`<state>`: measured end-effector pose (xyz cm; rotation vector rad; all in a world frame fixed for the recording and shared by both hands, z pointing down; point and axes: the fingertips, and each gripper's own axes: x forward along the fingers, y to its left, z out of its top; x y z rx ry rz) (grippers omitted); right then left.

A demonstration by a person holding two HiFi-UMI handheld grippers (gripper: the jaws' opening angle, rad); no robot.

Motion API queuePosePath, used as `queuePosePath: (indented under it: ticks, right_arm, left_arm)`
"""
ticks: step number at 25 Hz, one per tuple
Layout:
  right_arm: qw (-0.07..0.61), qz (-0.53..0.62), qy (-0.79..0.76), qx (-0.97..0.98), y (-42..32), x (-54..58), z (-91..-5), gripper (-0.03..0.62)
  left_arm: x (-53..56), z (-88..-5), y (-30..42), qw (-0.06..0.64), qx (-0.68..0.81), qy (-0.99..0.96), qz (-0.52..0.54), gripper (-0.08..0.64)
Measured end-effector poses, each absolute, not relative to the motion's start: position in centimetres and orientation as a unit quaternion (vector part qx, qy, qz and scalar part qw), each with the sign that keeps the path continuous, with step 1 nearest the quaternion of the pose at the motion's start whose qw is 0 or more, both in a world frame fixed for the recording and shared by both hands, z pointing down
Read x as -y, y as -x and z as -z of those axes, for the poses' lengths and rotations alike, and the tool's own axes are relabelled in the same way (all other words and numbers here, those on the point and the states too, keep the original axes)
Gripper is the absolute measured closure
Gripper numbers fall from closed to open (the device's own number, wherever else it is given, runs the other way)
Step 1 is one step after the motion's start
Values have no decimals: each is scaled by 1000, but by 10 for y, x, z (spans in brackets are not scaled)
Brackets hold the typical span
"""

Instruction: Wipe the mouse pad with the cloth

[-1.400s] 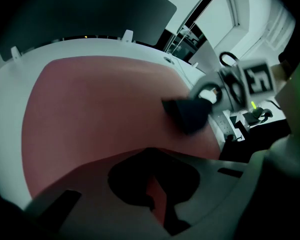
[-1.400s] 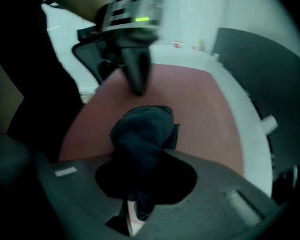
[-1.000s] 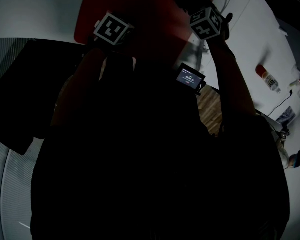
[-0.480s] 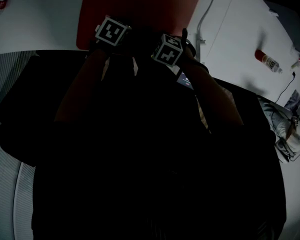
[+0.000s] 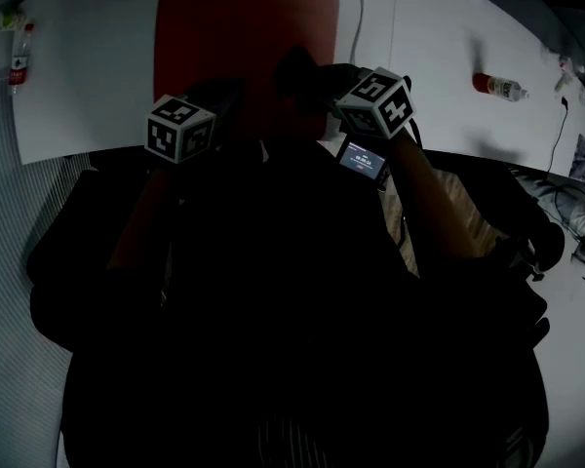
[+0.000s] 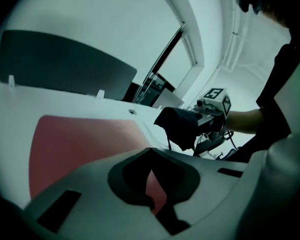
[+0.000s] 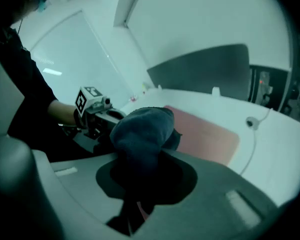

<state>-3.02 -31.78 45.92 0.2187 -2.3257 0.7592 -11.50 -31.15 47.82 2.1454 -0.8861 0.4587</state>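
Note:
A red mouse pad (image 5: 244, 37) lies flat on the white table (image 5: 88, 76). My right gripper (image 5: 310, 74) is shut on a bunched dark cloth (image 5: 294, 66) and hangs over the pad's near right part. In the right gripper view the cloth (image 7: 140, 129) bulges out of the jaws, with the pad (image 7: 205, 136) beyond it. My left gripper (image 5: 232, 96) sits at the pad's near edge, to the left of the cloth. Its jaws stand together with nothing in them (image 6: 150, 156). The left gripper view shows the pad (image 6: 80, 144) and the cloth (image 6: 177, 126) held by the other gripper.
A bottle (image 5: 497, 88) lies on the table to the right, and another bottle (image 5: 19, 61) is at the far left. A cable (image 5: 356, 18) runs down the table just right of the pad. A dark panel (image 6: 65, 74) stands behind the table.
The view has tilted, so the whole pad now shows. The two grippers have drawn apart, the left one lower and further left, and the right one, still holding the cloth, further right.

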Motion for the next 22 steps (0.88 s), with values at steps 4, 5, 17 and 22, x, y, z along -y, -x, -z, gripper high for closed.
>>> queuePosePath:
  ticks: [4,5,17,22]
  right_arm:
    - [252,-289,-132,914,8,328,-401,532]
    - [224,-295,-140,918,4,328,-387,532]
    - [116,-237,-209,942,-27,347,-282,532]
    - [119,-229,-206,944,-16,347,-275,532]
  left_arm:
    - [321,-411,105,340,345,-866,-127,552]
    - [325,-394,101,329,344,-872,-112,552]
    - [361,-257,68,198,315,-927,-39,552]
    - [356,-241,61,196,294,-935,-32,552]
